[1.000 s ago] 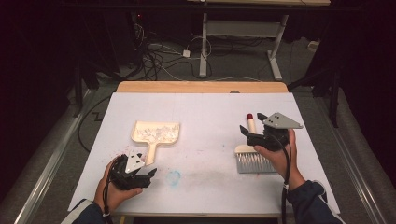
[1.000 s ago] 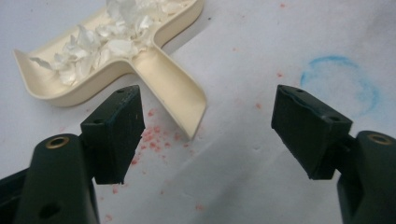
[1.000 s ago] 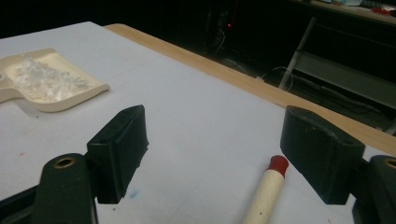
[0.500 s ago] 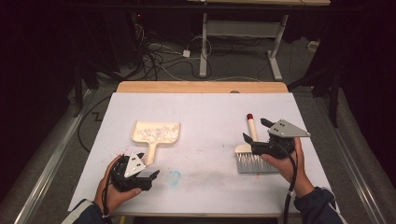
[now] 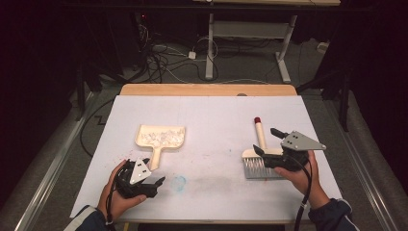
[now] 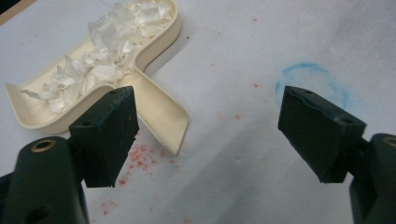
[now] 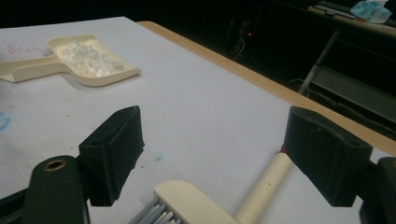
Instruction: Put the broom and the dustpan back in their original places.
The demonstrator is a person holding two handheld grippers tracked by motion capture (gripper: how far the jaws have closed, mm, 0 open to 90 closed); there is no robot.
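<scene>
Cream plastic makes up both tools on the table: a flat dustpan with a short handle lies left of centre, its tray heaped with white shredded scraps, and a small hand brush with grey bristles and a pale, red-tipped handle lies flat to the right. The left gripper is low near the front edge, just beside the end of the dustpan handle, its jaws wide apart and holding nothing. The right gripper hovers over the brush head, jaws likewise spread and empty, the brush handle running away beneath and between them. Nothing lies between either gripper and its tool.

White sheeting covers the table, with a strip of bare wood along the far edge. Beyond it the room is dark, with loose cables on the floor and the white legs of another desk.

Close up, the left gripper view adds red specks scattered by the dustpan handle and a faint blue ring smudged on the sheet.
</scene>
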